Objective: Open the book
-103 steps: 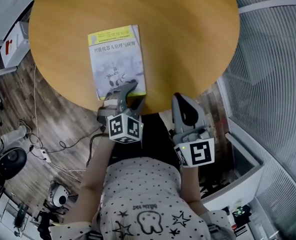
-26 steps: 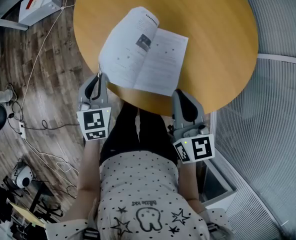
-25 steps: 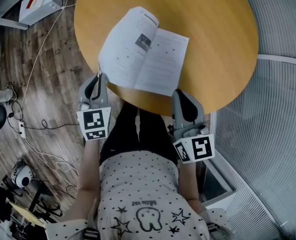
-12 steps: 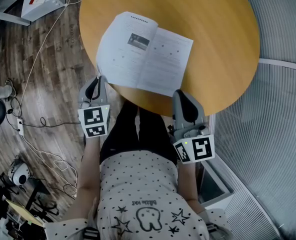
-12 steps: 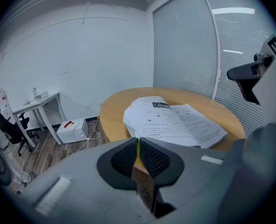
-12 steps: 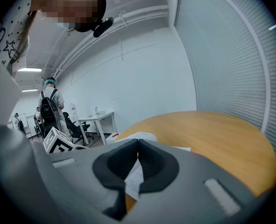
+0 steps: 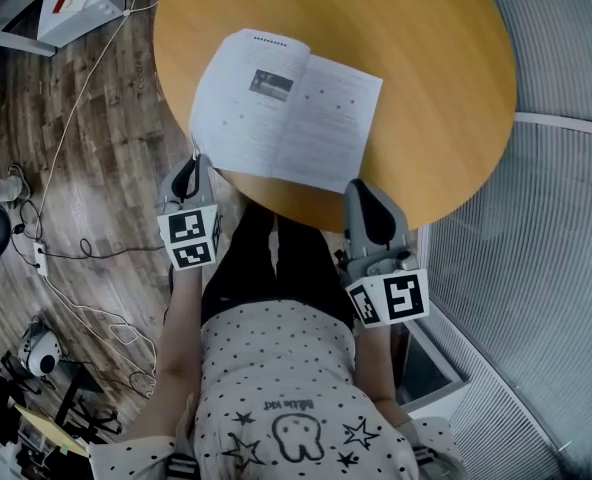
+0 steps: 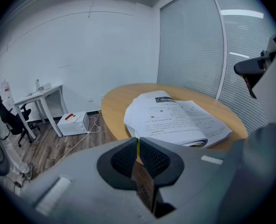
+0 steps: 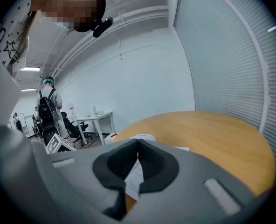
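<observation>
2 grippers sit at the near rim of the table point(image 7: 431, 63), and the book point(image 7: 286, 118) lies open between and just beyond them, both halves spread face up on the wood. Its spine runs away from the person, leaning a little to the right, so 1 half falls toward each hand. The left gripper point(image 7: 195, 161) is off the table's left side, angled down, with its jaws pinched nearly together on what looks like the near left corner of the turned leaves; its own view shows that corner curving down to the jaw tips with only a thin sliver caught between the pads. The left half reaches the table's rim there and appears low, close to lying flat. The right gripper point(image 7: 364, 190) is clenched on nothing, its tips just short of the book's near right corner, apart from the paper. The opening looks all but done. What remains, I judge, is for the left hand to let the corner go, and that turns on this: the leaves lie ahead and to the right of those jaws, so drawing back toward the person and leftward should clear them without dragging the page. The left half may spring back if it is not settled.
</observation>
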A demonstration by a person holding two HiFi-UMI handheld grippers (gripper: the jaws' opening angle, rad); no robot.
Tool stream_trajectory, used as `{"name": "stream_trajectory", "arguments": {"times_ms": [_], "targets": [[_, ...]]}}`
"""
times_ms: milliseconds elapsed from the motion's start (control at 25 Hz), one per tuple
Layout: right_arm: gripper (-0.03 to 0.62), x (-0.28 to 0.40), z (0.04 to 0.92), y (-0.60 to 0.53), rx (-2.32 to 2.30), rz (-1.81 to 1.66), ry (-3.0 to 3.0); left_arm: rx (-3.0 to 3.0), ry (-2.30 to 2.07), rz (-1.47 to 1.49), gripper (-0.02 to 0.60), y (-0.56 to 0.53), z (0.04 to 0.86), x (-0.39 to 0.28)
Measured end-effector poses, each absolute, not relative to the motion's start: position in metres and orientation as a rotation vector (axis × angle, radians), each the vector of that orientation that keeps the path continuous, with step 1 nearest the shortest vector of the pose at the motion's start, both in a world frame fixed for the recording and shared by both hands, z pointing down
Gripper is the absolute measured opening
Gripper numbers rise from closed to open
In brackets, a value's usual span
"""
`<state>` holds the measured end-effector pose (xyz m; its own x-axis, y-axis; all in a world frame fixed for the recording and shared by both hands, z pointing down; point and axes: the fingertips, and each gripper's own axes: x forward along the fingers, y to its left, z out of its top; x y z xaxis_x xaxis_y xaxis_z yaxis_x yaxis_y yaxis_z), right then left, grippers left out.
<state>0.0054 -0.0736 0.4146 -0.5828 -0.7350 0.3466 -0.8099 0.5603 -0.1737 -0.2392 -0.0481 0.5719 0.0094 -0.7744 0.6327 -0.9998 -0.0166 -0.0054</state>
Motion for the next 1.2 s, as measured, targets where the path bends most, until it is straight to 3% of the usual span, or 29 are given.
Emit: {"name": "stream_trajectory", "arguments": {"times_ms": [1200], "targets": [[0.003, 0.008, 0.409, -0.076, 1.332, 0.481, -2.548, 1.836, -1.786, 0.770, 0.029, -0.050, 0.603, -0.241]]}}
